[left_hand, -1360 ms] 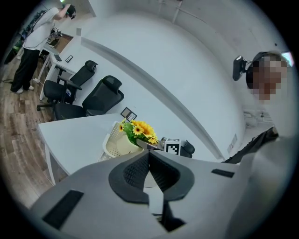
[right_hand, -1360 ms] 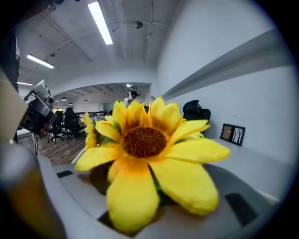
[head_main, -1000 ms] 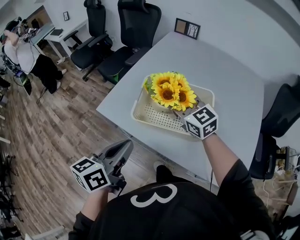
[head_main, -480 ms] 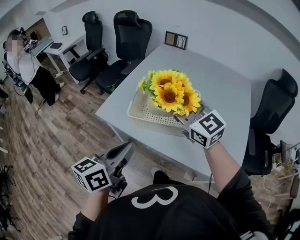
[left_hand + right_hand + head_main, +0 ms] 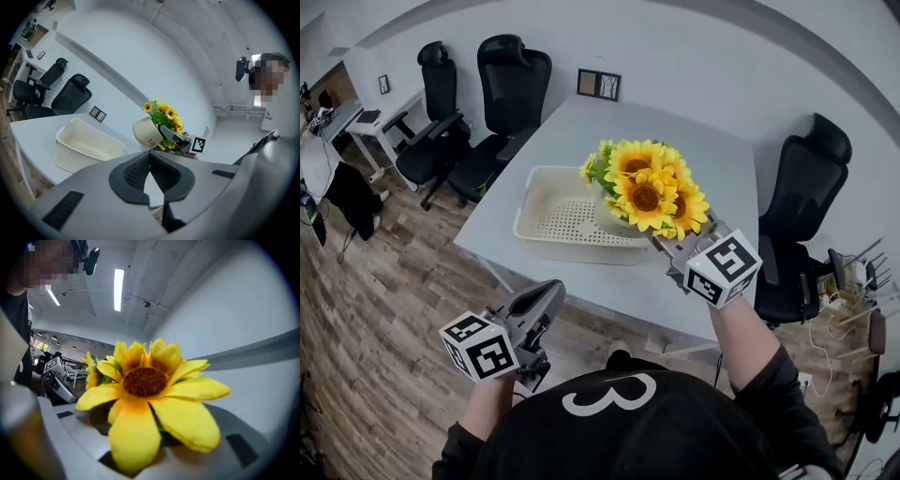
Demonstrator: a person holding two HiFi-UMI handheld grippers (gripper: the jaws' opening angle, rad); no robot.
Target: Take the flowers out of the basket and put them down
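An open-plan office. Black high-backed swivel chairs (image 5: 514, 89) stand around a large pale grey table (image 5: 712, 159) on wood-look flooring (image 5: 384, 309). A small framed picture (image 5: 598, 84) leans against the plain white wall. A white desk (image 5: 373, 124) with equipment stands farther back. Long strip lights (image 5: 118, 289) cross the ceiling.

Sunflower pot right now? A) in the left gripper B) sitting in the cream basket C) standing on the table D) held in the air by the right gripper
D: the right gripper holds the cream pot of yellow artificial sunflowers in the air, clear of the cream perforated plastic basket.
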